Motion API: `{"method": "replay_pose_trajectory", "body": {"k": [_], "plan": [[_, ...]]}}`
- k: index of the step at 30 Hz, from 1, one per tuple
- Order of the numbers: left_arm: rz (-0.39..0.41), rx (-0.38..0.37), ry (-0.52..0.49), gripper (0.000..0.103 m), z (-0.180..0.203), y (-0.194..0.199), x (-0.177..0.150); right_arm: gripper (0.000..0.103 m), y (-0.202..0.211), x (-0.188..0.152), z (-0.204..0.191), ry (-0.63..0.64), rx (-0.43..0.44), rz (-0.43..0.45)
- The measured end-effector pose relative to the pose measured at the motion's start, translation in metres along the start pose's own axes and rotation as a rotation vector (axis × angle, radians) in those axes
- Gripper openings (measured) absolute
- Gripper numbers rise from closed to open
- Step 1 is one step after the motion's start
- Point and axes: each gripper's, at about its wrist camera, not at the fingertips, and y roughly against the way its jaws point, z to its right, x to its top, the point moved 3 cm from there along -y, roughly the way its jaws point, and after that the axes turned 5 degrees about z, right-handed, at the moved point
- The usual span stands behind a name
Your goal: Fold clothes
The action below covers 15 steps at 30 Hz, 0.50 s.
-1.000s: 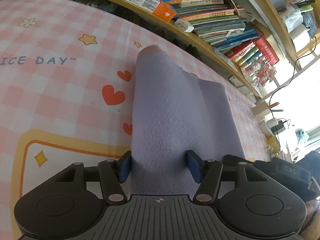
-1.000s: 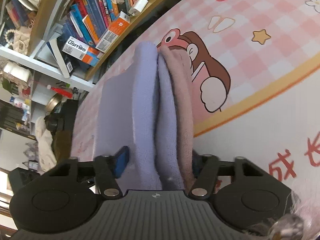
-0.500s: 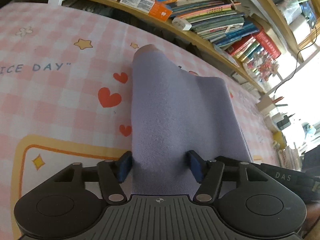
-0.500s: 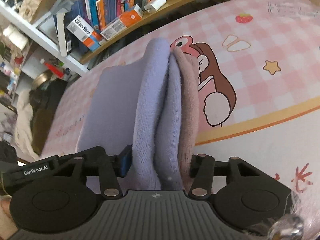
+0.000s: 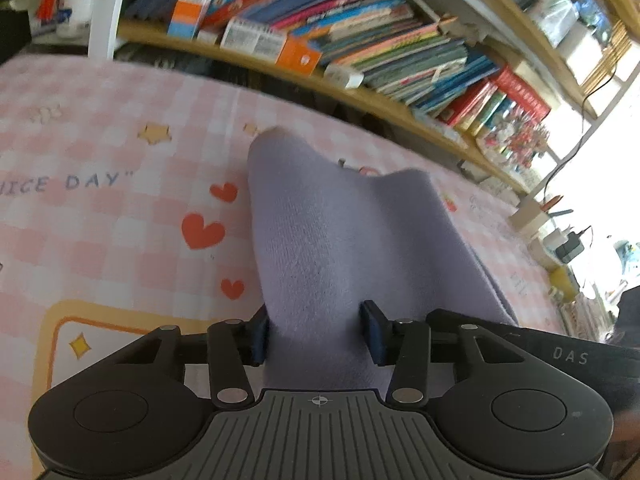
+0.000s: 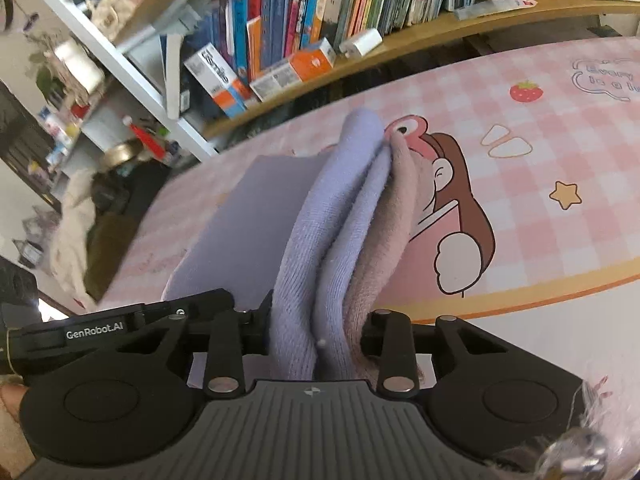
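Note:
A lavender fleece garment [image 5: 340,232] runs from between the fingers of my left gripper [image 5: 316,332] out over the pink checked table cover [image 5: 120,240]. The left jaws are closing, and both blue pads press the cloth. In the right wrist view the same garment [image 6: 332,216] is bunched into thick folds, with a pinkish lining [image 6: 400,200] on the right side. My right gripper [image 6: 316,332] is closing on that bundle, which fills the gap between its pads. A flat part of the garment [image 6: 256,208] lies to the left of the folds.
Wooden shelves packed with books [image 5: 360,40] run along the table's far edge. The other gripper's black body [image 6: 96,334] shows at the left of the right wrist view. A cartoon print [image 6: 452,208] and an orange border [image 6: 520,292] mark the cover. Clutter and cables [image 5: 560,240] stand at the far right.
Both grippers have lifted a little with the cloth. Their jaws stand narrower than before and squeeze the garment tighter. The right view has rolled, and the folds stand more upright.

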Motion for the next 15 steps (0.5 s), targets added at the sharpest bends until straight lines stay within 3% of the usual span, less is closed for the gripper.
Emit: {"method": "replay_pose_trajectory", "body": {"k": [15], "plan": [[0.136, 0.02, 0.021, 0.044, 0.035, 0.045, -0.007, 0.031, 0.044, 0.01, -0.016, 0.141, 0.077, 0.075]]}}
